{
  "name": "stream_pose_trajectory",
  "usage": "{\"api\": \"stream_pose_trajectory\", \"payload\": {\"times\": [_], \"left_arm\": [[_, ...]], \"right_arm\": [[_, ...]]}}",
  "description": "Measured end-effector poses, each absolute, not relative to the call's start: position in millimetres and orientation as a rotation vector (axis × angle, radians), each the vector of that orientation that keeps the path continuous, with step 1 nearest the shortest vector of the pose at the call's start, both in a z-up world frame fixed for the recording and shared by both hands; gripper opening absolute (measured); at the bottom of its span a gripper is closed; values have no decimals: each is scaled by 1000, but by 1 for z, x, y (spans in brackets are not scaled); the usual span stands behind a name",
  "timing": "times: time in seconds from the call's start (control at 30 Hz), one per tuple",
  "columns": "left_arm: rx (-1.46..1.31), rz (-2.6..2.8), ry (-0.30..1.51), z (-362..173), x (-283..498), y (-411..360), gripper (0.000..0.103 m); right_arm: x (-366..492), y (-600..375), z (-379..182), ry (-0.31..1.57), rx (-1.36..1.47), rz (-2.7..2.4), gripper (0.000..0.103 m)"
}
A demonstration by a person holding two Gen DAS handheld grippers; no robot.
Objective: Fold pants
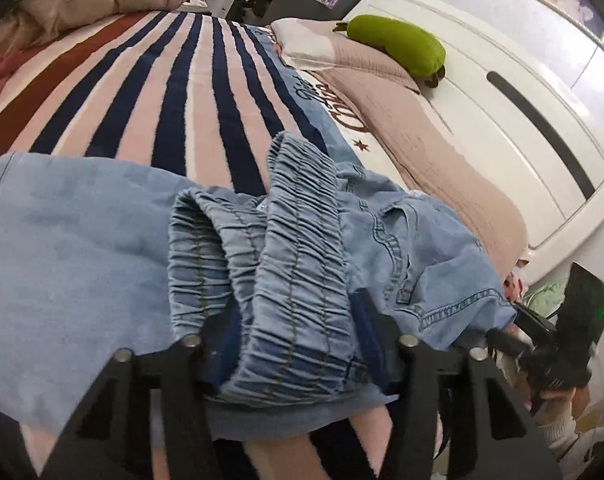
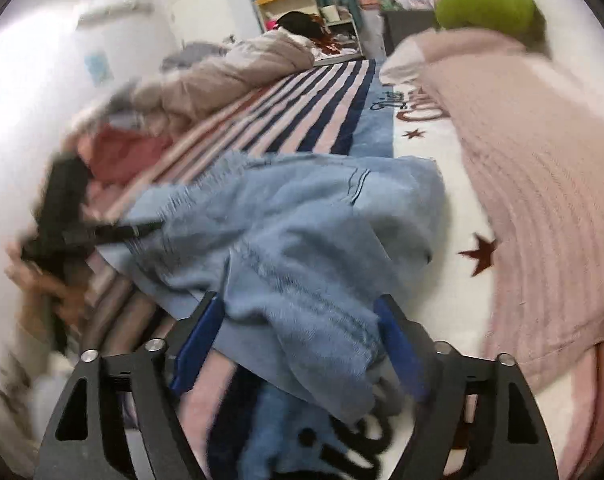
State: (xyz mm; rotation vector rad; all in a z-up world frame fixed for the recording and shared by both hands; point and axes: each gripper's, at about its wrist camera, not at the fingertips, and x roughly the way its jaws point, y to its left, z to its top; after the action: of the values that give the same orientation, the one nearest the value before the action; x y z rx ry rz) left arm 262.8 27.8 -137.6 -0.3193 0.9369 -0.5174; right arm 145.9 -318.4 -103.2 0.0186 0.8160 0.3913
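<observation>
Gathered elastic waistband (image 1: 286, 264), ribbed and bunched in loops, sits between the fingers of your left tool (image 1: 298, 340), whose jaws stand apart around the denim; whether they pinch it, you cannot tell. Your right tool (image 2: 298, 320) is wide, its blue-padded fingers (image 2: 200, 330) flanking a soft fold of the light-blue pants (image 2: 302, 220), which are blurred. They lie crumpled near the bed's edge on a striped pink-and-navy blanket (image 1: 162, 92). A ribbed pink pillow (image 2: 542, 184) and a green plush (image 1: 398, 46) lie beyond.
</observation>
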Motion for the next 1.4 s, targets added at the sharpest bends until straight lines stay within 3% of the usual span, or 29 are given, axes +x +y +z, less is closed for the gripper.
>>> {"api": "stream_pose_trajectory", "payload": {"times": [0.1,0.17,0.2,0.23,0.3,0.33,0.57,0.6,0.7,0.73,0.93,1.1,1.4], "left_arm": [[-309,-529,919,-129,261,24,23],[-312,-535,904,-122,261,24,18],[-306,-539,898,-118,262,23,16],[-289,-545,894,-113,263,20,15],[-268,-557,885,-105,263,14,15],[-258,-561,879,-102,264,10,15],[-231,-669,889,-96,271,-31,17],[-215,-672,912,-101,271,-36,21],[-141,-634,975,-118,266,-37,66],[-117,-615,980,-122,262,-34,68],[-235,-612,976,-118,261,13,70],[-309,-624,954,-111,280,27,70],[-359,-639,1073,-135,318,2,69]], "right_arm": [[139,-300,-113,783,-169,276,76],[139,-294,-121,764,-245,189,74],[140,-292,-124,746,-279,139,63],[141,-294,-124,716,-303,82,41],[138,-304,-118,676,-289,31,17],[135,-313,-112,654,-257,10,15],[114,-383,-103,625,-32,-109,15],[112,-391,-109,639,-7,-128,17],[104,-408,-130,693,63,-137,27],[100,-409,-136,702,59,-139,29],[76,-407,-113,657,8,-75,46],[75,-404,-90,645,18,-5,48],[78,-387,-62,586,43,112,56]]}}
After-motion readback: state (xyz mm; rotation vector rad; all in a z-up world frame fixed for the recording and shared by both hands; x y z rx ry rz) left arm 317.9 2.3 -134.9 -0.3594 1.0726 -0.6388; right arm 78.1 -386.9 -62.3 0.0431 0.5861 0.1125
